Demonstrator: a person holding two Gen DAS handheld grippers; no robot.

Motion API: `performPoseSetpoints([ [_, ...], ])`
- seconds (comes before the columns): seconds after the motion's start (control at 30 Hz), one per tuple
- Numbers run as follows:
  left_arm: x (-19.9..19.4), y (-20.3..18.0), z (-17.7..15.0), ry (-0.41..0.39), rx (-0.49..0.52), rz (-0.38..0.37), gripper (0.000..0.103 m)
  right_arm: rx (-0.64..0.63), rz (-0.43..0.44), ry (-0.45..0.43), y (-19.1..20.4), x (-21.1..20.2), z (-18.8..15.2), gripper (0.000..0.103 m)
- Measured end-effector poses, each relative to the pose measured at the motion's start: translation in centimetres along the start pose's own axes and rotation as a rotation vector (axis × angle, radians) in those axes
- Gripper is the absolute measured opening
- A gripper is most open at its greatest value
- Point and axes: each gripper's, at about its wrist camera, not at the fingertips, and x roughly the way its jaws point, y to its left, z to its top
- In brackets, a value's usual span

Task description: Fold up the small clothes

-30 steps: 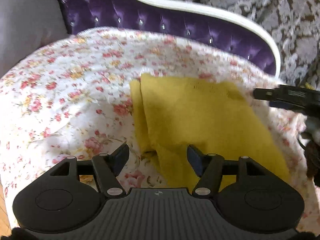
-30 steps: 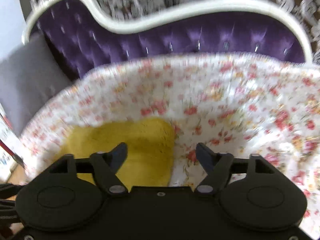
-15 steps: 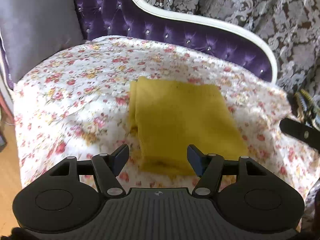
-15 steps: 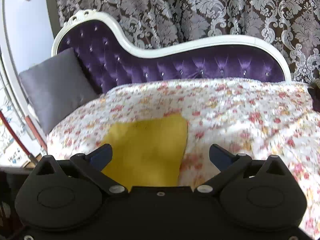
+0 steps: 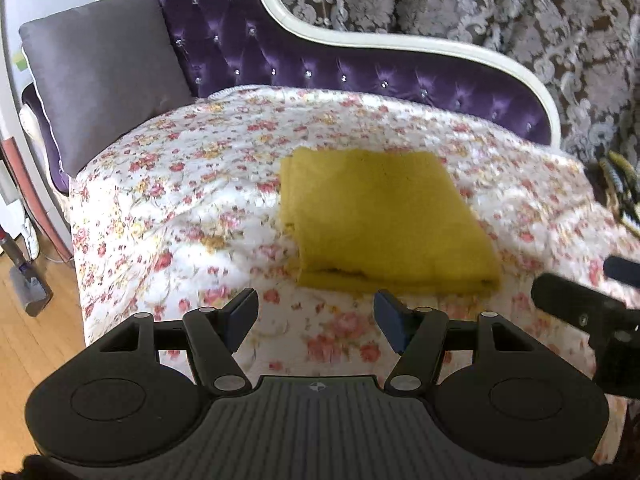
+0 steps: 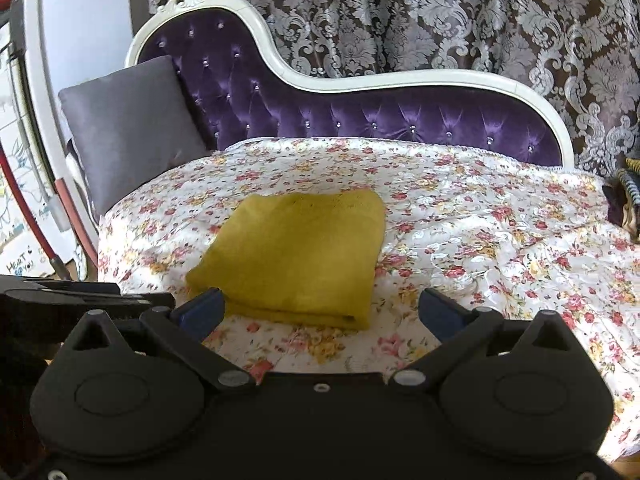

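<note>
The left tongs [image 5: 316,316] stand spread apart with nothing between the blue pads [image 5: 243,314], hanging over the flowered cover just short of the near edge of the yellow cloth [image 5: 384,220]. The right tongs [image 6: 320,312] are spread wider, also empty; the left pad sits close to the cloth's near left corner but no contact shows. Part of the right tool shows as a dark shape at the right edge of the left view.

The yellow cloth lies folded into a neat, roughly square stack near the middle of the flowered bedspread [image 6: 480,220], which is draped over a purple tufted couch [image 6: 360,116] with a white frame. Layered edges show along the cloth's near side and its left side, so the fold looks done or nearly so.

It looks like a soft, light knit or fleece: limp, a little fuzzy, unlikely to slip from rubber pads, but prone to sag and open up if lifted by one layer. The safest hold would be at the near corners, pinching through all layers at once, one pair of tongs per corner.

A grey cushion [image 5: 104,76] leans at the couch's left end, patterned curtains [image 6: 440,20] hang behind, and wooden floor [image 5: 32,340] shows at lower left
</note>
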Motion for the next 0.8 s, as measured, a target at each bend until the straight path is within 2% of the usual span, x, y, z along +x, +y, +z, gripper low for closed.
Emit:
performPoseSetpoints([
  [0.17, -0.6, -0.5, -1.1, -0.01, 0.031, 0.027, 0.062, 0.0, -0.01, 0.001, 0.2, -0.5, -0.5, 0.103],
  [0.47, -1.7, -0.7, -1.8, -0.02, 0.015, 0.012, 0.062, 0.01, -0.041, 0.02, 0.0, -1.0, -1.1, 0.103],
  [0.8, -2.7, -1.3, -2.2, -0.034, 0.023, -0.006, 0.062, 0.002, -0.033, 0.016, 0.0, -1.3, -1.3, 0.103],
])
